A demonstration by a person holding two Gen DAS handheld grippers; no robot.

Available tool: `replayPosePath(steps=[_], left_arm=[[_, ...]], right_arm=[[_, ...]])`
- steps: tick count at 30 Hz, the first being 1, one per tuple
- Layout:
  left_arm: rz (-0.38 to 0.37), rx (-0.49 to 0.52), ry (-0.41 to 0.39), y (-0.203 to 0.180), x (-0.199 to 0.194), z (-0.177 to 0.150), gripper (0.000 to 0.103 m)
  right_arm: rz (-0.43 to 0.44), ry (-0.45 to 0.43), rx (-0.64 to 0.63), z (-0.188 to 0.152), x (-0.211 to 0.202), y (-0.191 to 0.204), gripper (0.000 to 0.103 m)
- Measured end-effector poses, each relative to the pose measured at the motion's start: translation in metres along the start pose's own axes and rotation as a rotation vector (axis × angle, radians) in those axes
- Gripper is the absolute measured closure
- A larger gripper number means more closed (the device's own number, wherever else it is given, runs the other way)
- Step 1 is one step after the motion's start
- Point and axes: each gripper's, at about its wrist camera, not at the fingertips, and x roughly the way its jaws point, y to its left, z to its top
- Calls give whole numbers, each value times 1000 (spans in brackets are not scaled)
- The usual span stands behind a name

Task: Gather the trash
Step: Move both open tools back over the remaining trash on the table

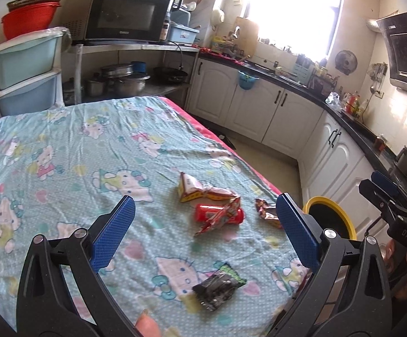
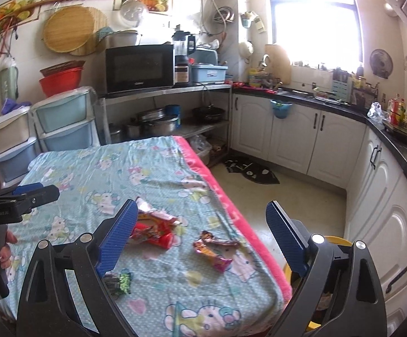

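Closest to the left wrist camera, the left gripper stands wide with nothing between its blue pads, held over the near part of a table under a cat-print cloth. A fingertip of the person shows at the bottom edge of that view.

Going from left to right in that view: the left blue pad has only bare cloth beside it. Just inside the span of the jaws and nearest the camera lies a black and green wrapper. Farther out, between the two fingertips and a little beyond them, a yellow and red packet lies against a red wrapper bundle. To their right a crumpled brown and pink wrapper lies just beside the right pad, partly hidden by it. Past the table's pink edge sits a yellow-rimmed bin, and at the far right the right gripper comes into view.

From the right wrist camera, the right gripper is likewise spread wide and grips nothing. The red bundle sits against its left pad, the brown and pink wrapper lies between the jaws, apart from both pads, and the bin's yellow rim shows behind its right finger.
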Motion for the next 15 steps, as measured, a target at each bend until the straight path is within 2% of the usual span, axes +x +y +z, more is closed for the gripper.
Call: replayPosePath(steps=[15], left_arm=[[59,-4,50,31,9,-20,11]], right_arm=[[75,67,-68,-16,20,33,13]])
